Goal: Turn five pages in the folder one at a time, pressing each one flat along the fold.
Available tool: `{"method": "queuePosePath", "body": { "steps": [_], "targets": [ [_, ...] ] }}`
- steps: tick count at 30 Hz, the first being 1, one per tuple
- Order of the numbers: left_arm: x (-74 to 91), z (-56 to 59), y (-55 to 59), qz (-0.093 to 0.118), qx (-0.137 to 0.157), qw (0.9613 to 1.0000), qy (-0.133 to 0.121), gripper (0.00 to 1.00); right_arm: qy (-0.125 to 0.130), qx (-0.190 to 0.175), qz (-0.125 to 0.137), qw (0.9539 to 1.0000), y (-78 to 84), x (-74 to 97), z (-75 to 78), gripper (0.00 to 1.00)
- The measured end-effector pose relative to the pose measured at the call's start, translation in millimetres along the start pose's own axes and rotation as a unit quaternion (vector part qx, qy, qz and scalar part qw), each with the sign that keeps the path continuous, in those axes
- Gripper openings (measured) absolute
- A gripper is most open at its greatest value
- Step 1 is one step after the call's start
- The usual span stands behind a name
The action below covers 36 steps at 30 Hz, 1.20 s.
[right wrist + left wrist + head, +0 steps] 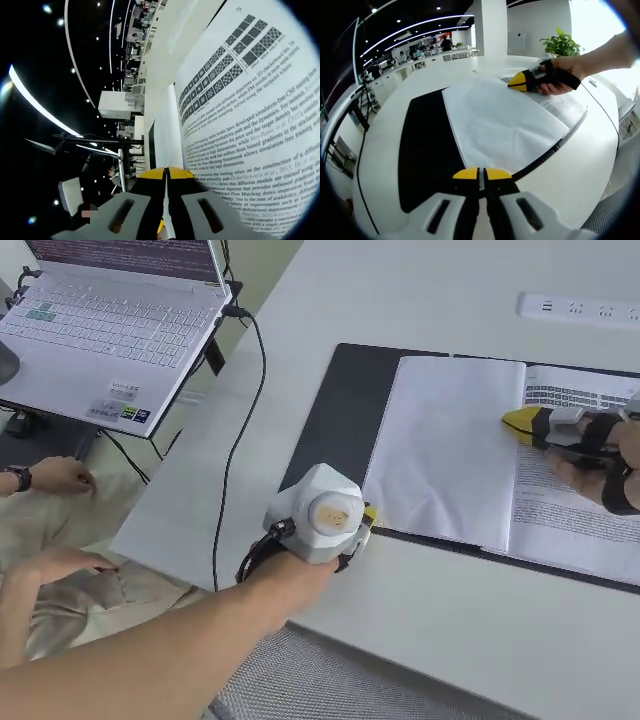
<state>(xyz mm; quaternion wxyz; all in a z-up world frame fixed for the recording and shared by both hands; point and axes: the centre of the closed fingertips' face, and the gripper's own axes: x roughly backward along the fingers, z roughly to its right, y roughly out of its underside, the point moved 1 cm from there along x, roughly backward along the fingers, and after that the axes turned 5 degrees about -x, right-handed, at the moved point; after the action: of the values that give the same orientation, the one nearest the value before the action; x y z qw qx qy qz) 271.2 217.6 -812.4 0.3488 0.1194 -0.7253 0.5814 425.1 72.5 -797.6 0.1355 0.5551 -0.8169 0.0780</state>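
A black folder (335,420) lies open on the white table. Its turned blank white page (445,450) lies on the left half; a printed page (575,505) with rows of checkerboard figures lies on the right. My right gripper (512,421) is shut, its yellow tips resting on the paper at the fold near the top. In the right gripper view the printed page (240,125) runs close under the shut jaws (166,173). My left gripper (366,519) is shut at the folder's near edge, by the blank page's lower left corner. The left gripper view shows its tips (481,174) touching the black cover (427,150), with the right gripper (516,82) beyond.
An open laptop (110,330) on a stand sits at the upper left, a black cable (240,430) running from it down over the table. A white power strip (575,308) lies at the far right edge. Another person's hands (55,475) rest beside the table on the left.
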Motion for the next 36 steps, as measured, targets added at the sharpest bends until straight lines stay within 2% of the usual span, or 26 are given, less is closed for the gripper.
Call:
{"method": "queuePosePath", "body": {
  "steps": [3, 4, 7, 10, 12, 18, 26, 32, 36],
  "targets": [
    [0.5, 0.4, -0.1, 0.0, -0.003, 1.0, -0.001, 0.01, -0.002, -0.003, -0.007, 1.0, 8.5, 5.1, 2.5, 0.0],
    [0.7, 0.4, -0.1, 0.0, -0.002, 1.0, -0.002, 0.01, 0.0, 0.002, -0.022, 0.9998, 16.9, 7.5, 4.4, 0.0],
    [0.9, 0.5, -0.1, 0.0, -0.004, 1.0, -0.002, 0.01, -0.003, 0.005, -0.036, 0.9993, 30.6, 12.5, 7.4, 0.0],
    [1.6, 1.0, -0.3, 0.001, -0.007, 1.0, -0.002, 0.01, -0.006, 0.004, -0.043, 0.999, 42.3, 17.5, 10.2, 0.0],
    [1.8, 1.0, -0.4, 0.001, -0.006, 1.0, -0.002, 0.01, -0.009, 0.004, -0.05, 0.9987, 56.7, 22.8, 8.6, 0.0],
    [1.8, 1.6, -0.5, 0.001, -0.01, 0.9999, -0.004, 0.01, -0.008, 0.001, -0.062, 0.9981, 74.7, 34.6, 18.7, 0.0],
    [1.3, 1.8, -0.2, 0.005, -0.014, 0.9999, -0.005, 0.01, -0.002, 0.005, -0.084, 0.9964, 123.1, 54.0, 18.8, 0.0],
    [2.2, 2.3, -0.5, 0.007, -0.017, 0.9998, -0.006, 0.01, -0.005, 0.0, -0.086, 0.9963, 137.1, 61.2, 23.9, 0.0],
    [2.0, 2.2, -0.4, 0.008, -0.018, 0.9998, -0.007, 0.01, -0.002, -0.001, -0.098, 0.9952, 151.8, 67.8, 26.7, 0.0]
  ]
}}
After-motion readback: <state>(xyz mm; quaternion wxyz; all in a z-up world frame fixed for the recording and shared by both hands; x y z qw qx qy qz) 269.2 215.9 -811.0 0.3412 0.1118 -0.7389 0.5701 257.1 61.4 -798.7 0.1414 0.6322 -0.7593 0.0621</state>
